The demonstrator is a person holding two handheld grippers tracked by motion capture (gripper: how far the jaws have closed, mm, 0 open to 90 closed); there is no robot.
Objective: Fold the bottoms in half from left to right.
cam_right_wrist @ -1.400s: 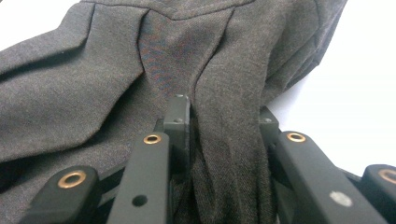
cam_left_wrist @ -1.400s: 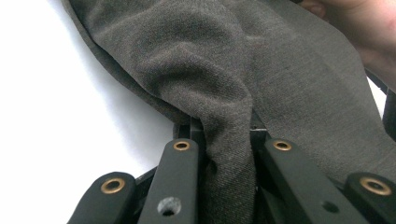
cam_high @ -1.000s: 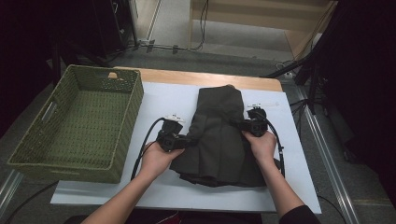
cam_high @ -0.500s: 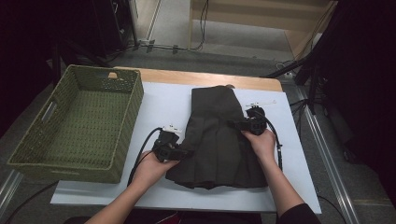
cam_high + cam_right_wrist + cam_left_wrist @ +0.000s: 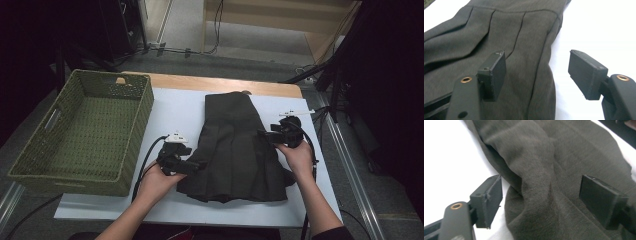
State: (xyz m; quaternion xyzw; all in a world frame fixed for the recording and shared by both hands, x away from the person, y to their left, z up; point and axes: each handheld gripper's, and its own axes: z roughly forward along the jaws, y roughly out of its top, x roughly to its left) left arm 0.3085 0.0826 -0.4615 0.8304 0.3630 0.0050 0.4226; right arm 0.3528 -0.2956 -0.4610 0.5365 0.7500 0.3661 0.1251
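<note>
From the high view, a dark pleated skirt [image 5: 235, 150] lies flat on the white table cover [image 5: 175, 110], waist end toward the far edge and hem toward the person, with a green wicker basket [image 5: 80, 130] well apart on its left. The left gripper [image 5: 196, 166] sits at the skirt's left edge near the hem, the right gripper [image 5: 264, 135] at its right edge farther up — each held in a hand. In the left gripper view, the jaws have just been opening and now stand wide; a raised fold of the skirt [image 5: 544, 182] runs between them, and neither pad presses on it. In the right gripper view, the jaws have likewise just been opening and stand released, with the pleated side edge of the skirt [image 5: 529, 50] lying between them, untouched by either pad, over the white cover [image 5: 599, 30].
</note>
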